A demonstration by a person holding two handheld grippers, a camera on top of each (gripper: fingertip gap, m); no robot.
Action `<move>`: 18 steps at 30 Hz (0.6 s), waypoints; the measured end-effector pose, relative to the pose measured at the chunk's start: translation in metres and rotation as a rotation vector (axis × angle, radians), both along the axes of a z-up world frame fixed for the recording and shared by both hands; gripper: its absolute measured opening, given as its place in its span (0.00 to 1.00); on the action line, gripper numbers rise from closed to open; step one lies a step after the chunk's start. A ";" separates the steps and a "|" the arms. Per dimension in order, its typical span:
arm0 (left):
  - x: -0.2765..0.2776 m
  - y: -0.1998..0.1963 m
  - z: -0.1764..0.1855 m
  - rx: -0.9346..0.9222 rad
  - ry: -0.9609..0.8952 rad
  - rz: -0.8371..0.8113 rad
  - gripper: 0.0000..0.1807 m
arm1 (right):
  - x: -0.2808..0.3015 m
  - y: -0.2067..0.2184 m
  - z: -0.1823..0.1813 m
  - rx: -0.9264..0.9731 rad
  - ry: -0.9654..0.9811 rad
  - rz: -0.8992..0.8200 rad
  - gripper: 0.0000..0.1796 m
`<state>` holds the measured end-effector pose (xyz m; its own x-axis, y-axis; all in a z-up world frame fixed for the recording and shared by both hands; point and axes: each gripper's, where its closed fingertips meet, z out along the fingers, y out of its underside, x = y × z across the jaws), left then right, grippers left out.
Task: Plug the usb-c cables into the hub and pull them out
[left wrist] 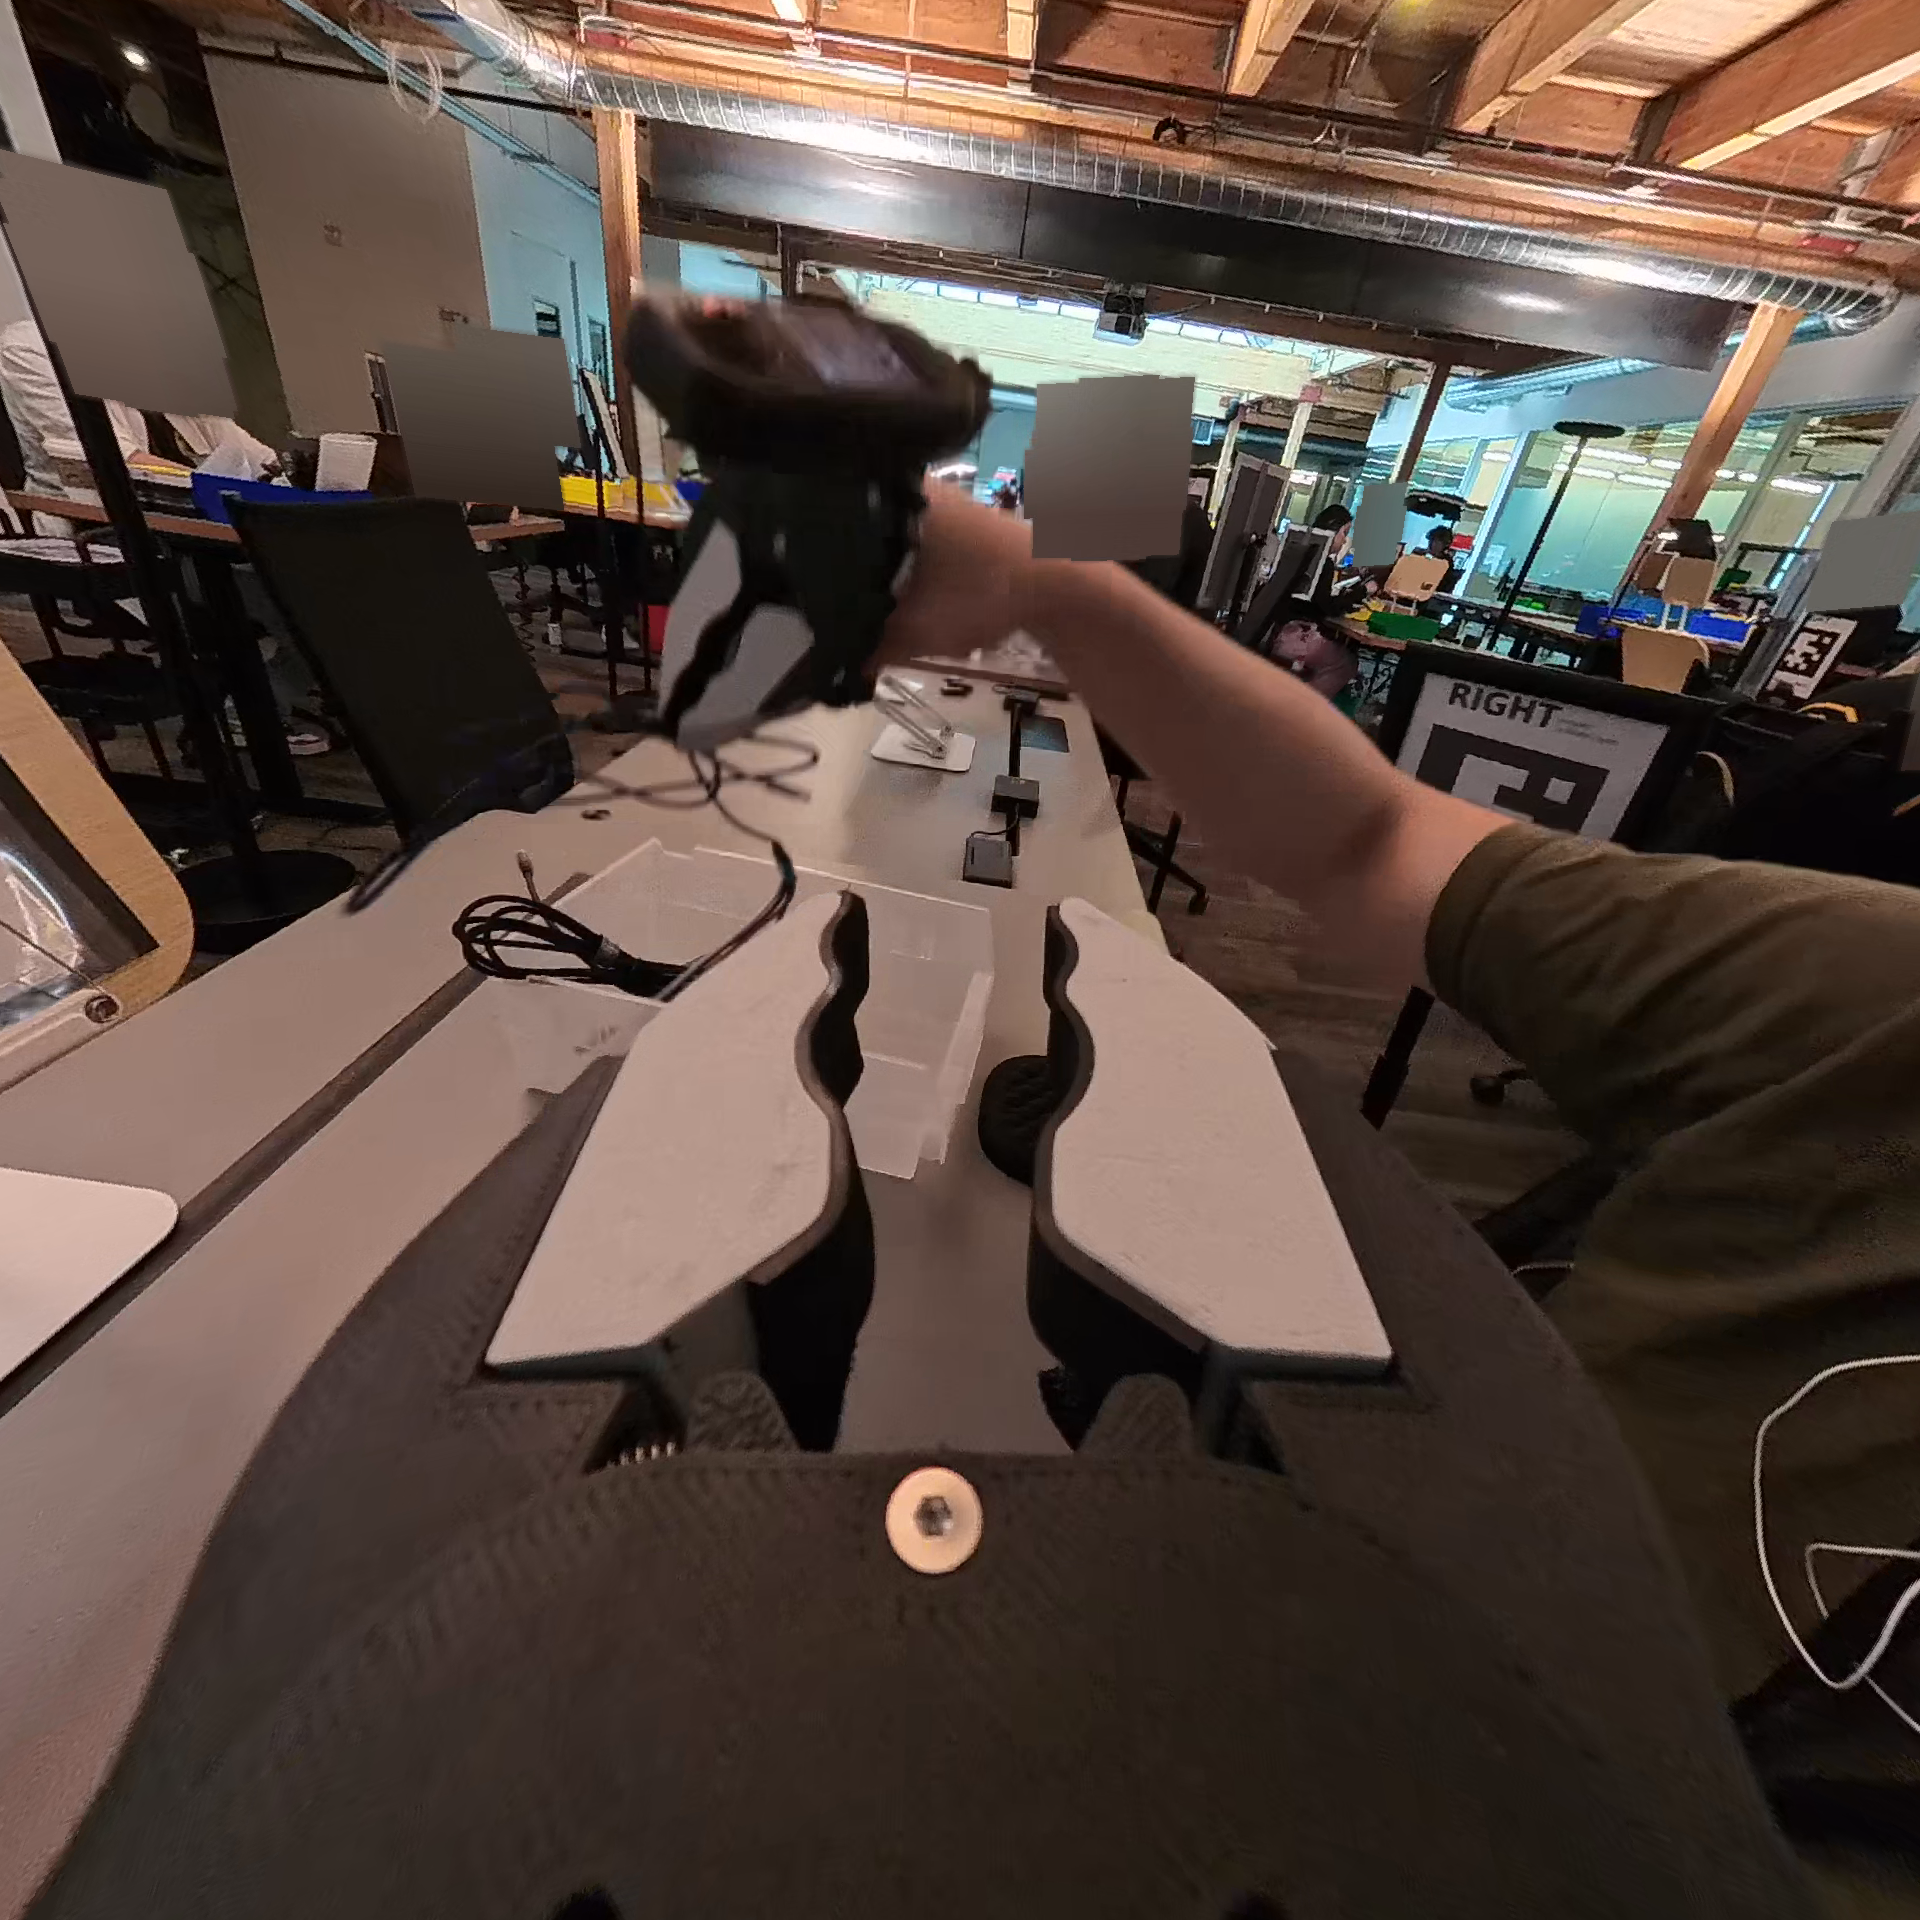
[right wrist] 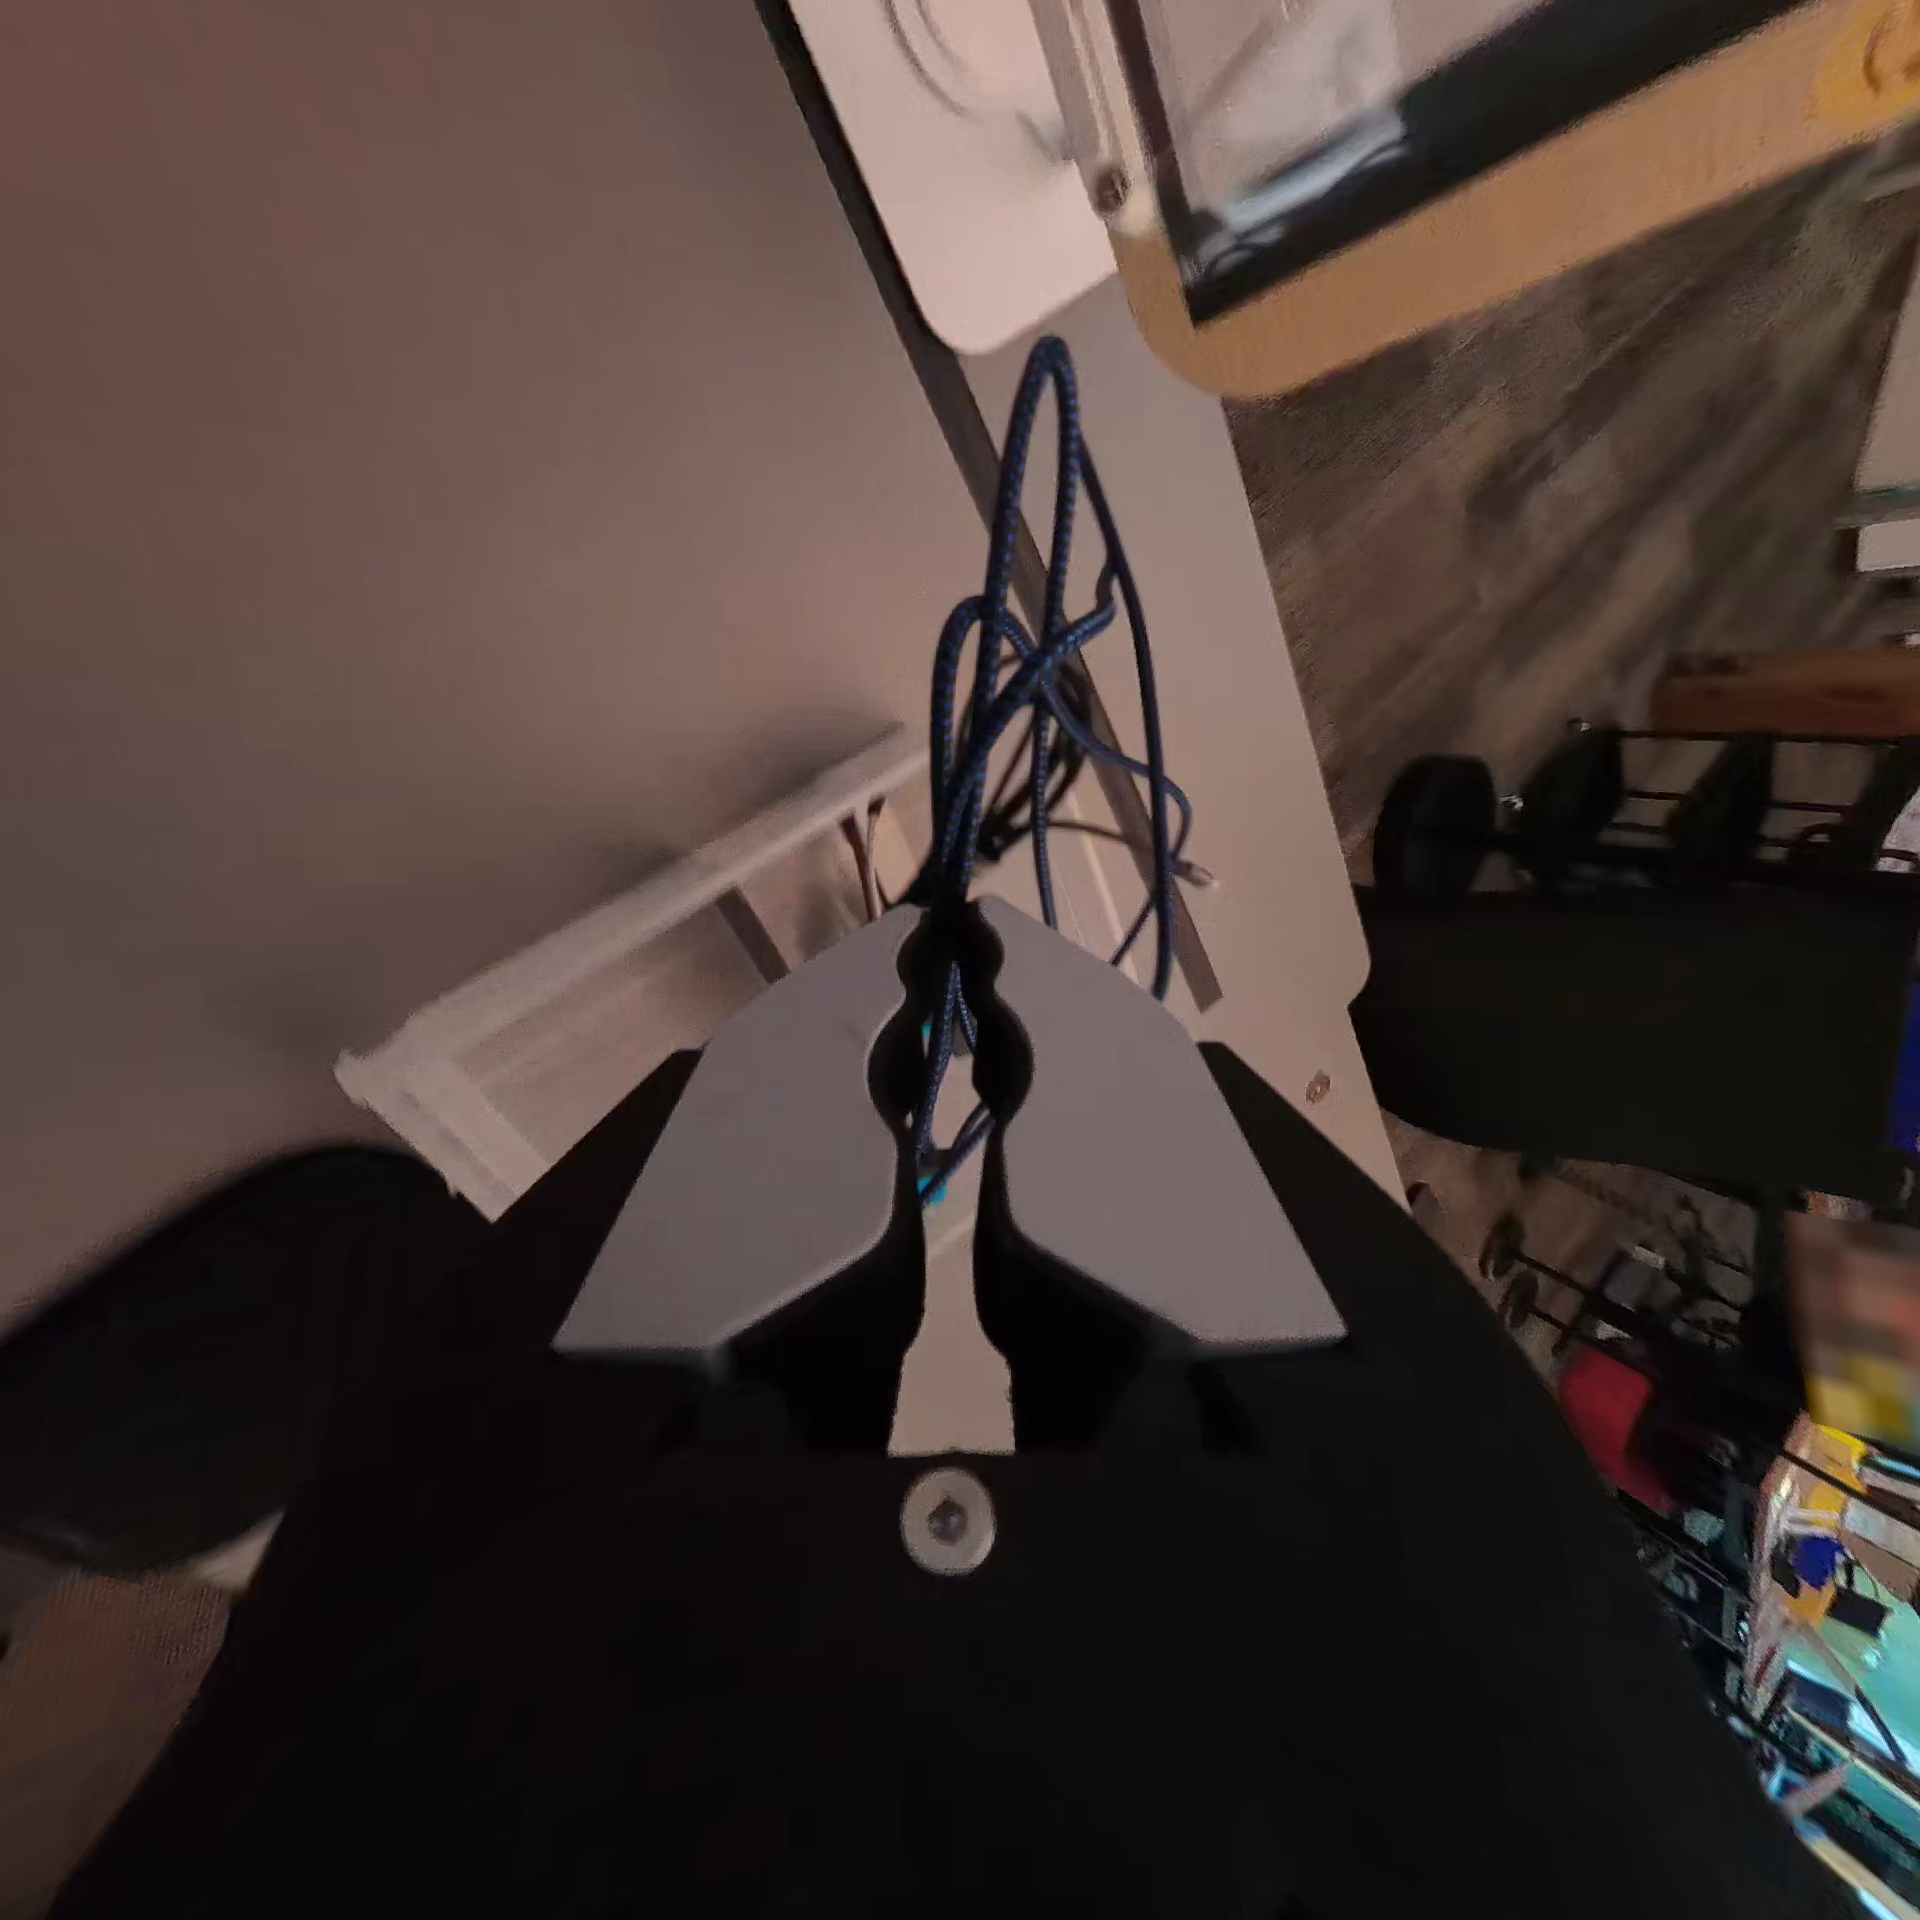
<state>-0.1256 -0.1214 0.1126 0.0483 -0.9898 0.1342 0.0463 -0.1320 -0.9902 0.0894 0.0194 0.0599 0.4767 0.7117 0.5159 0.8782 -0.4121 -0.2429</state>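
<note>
In the right wrist view my right gripper (right wrist: 951, 920) is shut on a bundle of dark blue braided cable (right wrist: 1049, 499). Several strands run between its pads and loops dangle below over the table (right wrist: 416, 416). The left wrist view shows this gripper (left wrist: 717, 717) raised above the table with the cable (left wrist: 748, 774) hanging from its tips. My left gripper (left wrist: 956, 925) is open and empty, hovering over a clear plastic bin (left wrist: 727, 883). A coiled black cable (left wrist: 520, 935) lies at the bin's left end. A small dark hub (left wrist: 987, 860) lies on the table beyond the bin.
A second dark adapter (left wrist: 1015, 795) and a white stand (left wrist: 925, 738) lie farther along the table. A black chair (left wrist: 416, 644) stands at the left, and a marker sign (left wrist: 1527, 758) at the right. A wood-framed panel (left wrist: 94, 831) and a white pad (left wrist: 62, 1247) sit near left. The person's arm (left wrist: 1299, 790) crosses the right side. My hands' fingertips stand some 25 centimeters from each other.
</note>
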 end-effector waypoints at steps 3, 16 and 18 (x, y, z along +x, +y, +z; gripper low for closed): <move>0.004 0.004 -0.005 -0.007 0.016 0.007 0.18 | 0.037 0.001 0.004 -0.116 -0.009 0.060 0.02; 0.036 0.011 -0.038 -0.043 0.135 -0.005 0.18 | 0.132 0.043 -0.143 -0.440 0.095 -0.066 0.02; 0.039 0.012 -0.042 -0.053 0.147 -0.008 0.18 | 0.132 0.050 -0.161 -0.450 0.106 -0.069 0.02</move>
<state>-0.0864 -0.1091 0.0705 0.0634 -0.9819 0.1782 -0.0998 -0.1839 -0.9779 0.2217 0.0691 -0.1014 0.5641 0.8184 0.1091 0.8250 -0.5534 -0.1141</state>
